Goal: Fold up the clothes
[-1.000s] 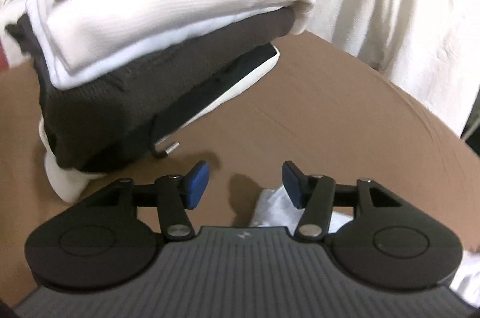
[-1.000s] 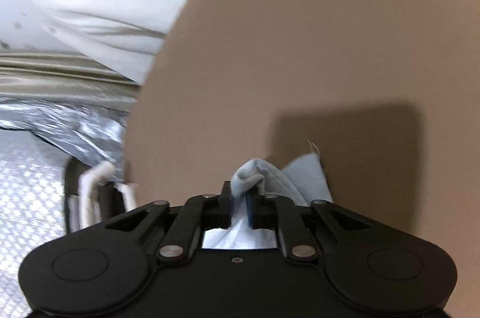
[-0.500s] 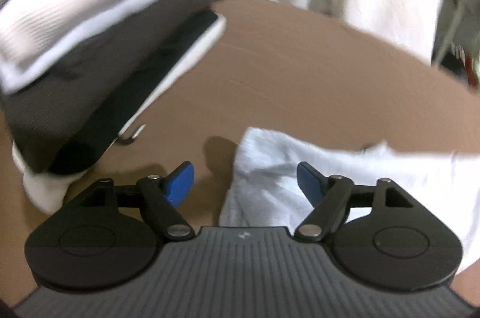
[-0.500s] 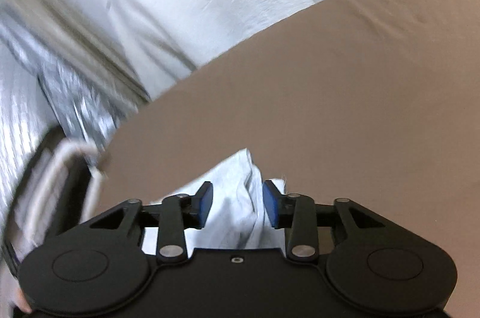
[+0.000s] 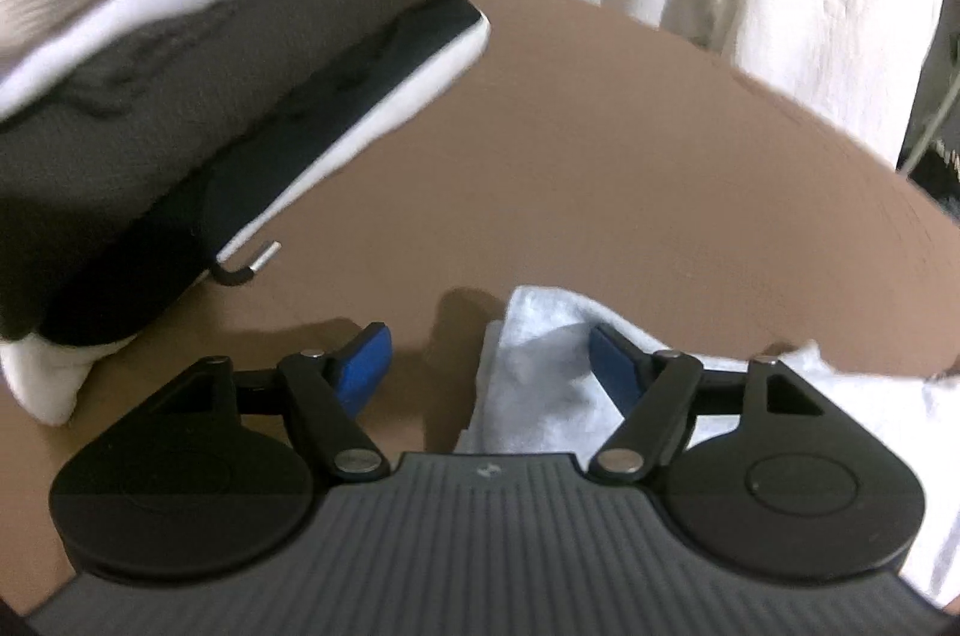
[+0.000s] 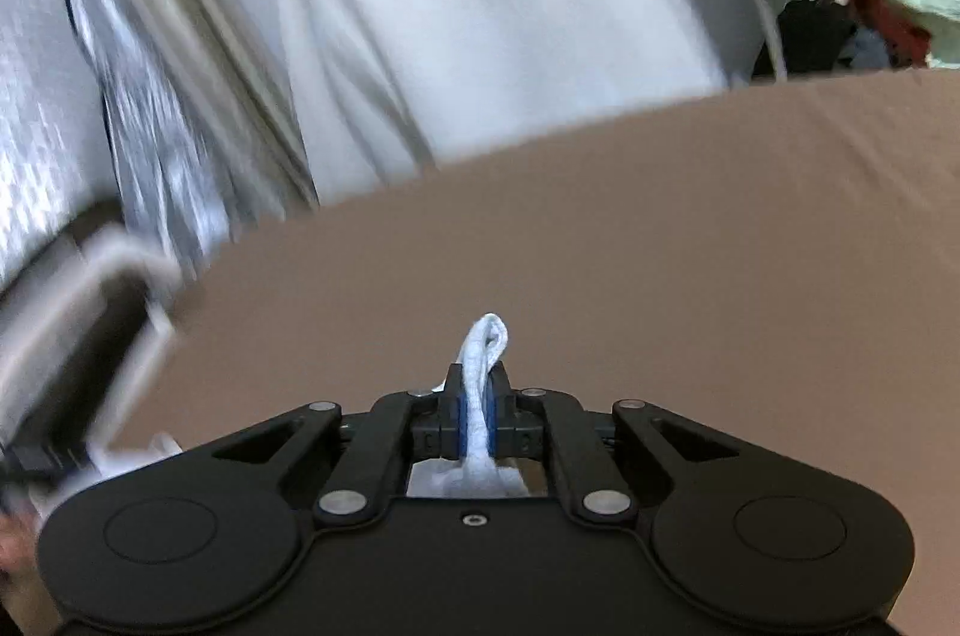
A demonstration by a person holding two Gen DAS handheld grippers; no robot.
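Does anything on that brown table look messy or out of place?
Mostly tidy. The stack of folded clothes sits neatly, but a metal-tipped drawstring pokes out from under it onto the table. The white cloth lies rumpled, one bunched corner pinched in the right gripper.

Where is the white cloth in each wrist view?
Left wrist: white cloth low, right of centre, a corner between the open left gripper.
Right wrist: bottom centre, a fold pinched in the right gripper.
Shared landmark: brown surface.
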